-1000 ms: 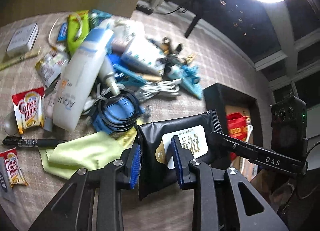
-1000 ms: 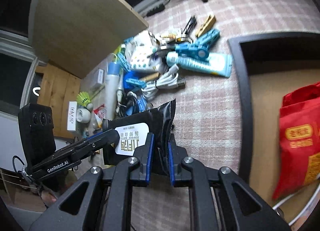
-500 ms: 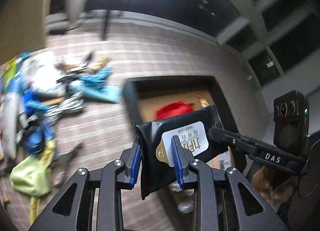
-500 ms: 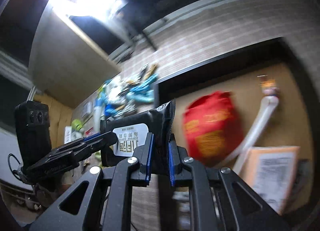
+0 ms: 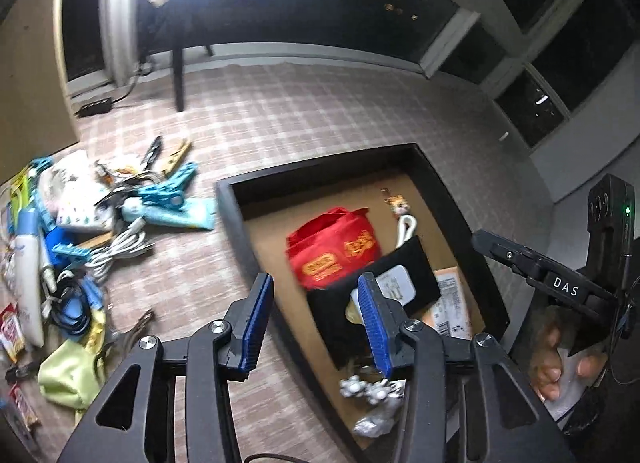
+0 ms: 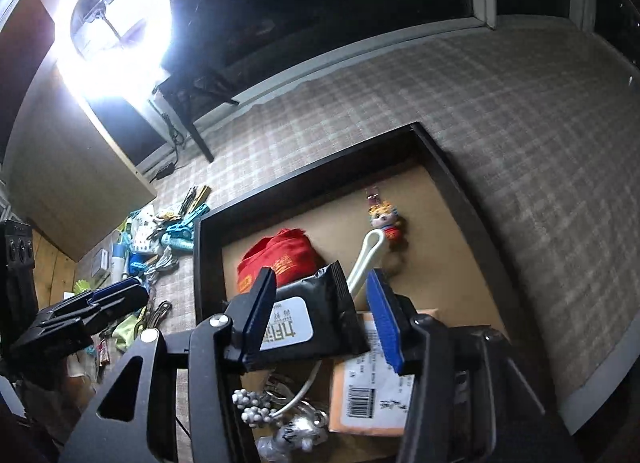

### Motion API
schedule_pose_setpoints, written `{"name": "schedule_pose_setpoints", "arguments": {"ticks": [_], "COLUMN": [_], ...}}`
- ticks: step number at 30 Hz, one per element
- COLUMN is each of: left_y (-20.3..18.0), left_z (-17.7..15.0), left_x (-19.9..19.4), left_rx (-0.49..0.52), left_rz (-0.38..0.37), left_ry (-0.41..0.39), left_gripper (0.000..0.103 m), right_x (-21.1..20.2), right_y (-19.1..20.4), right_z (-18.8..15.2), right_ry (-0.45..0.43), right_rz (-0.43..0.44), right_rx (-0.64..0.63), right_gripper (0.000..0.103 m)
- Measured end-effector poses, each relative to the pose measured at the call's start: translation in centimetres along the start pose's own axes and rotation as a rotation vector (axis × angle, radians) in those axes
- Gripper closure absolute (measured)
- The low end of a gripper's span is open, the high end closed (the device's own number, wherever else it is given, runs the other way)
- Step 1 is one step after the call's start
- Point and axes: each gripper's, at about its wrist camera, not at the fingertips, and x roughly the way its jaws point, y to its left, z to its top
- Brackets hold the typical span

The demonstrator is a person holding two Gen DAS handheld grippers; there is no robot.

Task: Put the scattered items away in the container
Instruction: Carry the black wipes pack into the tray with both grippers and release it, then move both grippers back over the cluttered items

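Note:
The black wet-wipes pack [image 5: 400,271] with a white label lies tilted inside the black-rimmed box [image 5: 234,219], partly on a red pouch [image 5: 332,251]. My left gripper [image 5: 314,283] hovers over the box's left rim, its jaws opening, nothing between the pads. My right gripper [image 6: 320,279] is above the box [image 6: 199,263], its jaws also opening. The pack [image 6: 316,315] shows between its blue pads, free of the right pad. The scattered pile [image 5: 104,215] stays on the checked cloth at the left.
In the box lie a small figure keychain [image 6: 384,219], a white strap [image 6: 366,255], an orange labelled parcel [image 6: 372,395] and silver beads [image 6: 256,411]. A yellow-green cloth [image 5: 72,375] lies near the pile. A ring light [image 6: 116,23] glares behind.
Both grippers carried the black pack from beside the pile to above the box. Both sets of jaws then spread apart, and the pack dropped into the box.

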Motion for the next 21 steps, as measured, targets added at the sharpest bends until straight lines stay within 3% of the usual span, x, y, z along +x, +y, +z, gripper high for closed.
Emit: {"name": "schedule_pose_setpoints", "arguments": {"ticks": [7, 16, 21], "left_y": [5.3, 17.2, 21.8], "left_z": [-2.4, -7.5, -10.2], "left_x": [-2.1, -5.4, -6.0], "left_rx": [-0.056, -0.265, -0.343], "left_rz": [0.088, 0.248, 0.298], "left_ry": [-0.017, -0.016, -0.007], "left_gripper": [0.061, 0.061, 0.061], "right_x": [0.8, 3.9, 5.9], "right_y": [4.1, 10.5, 14.3], "right_z": [-1.2, -2.9, -4.0], "right_ry": [0.017, 0.085, 0.132], "right_rz": [0.056, 0.115, 0.153], "right_rx": [-0.132, -0.281, -0.350], "right_gripper": [0.050, 0.046, 0.046]}}
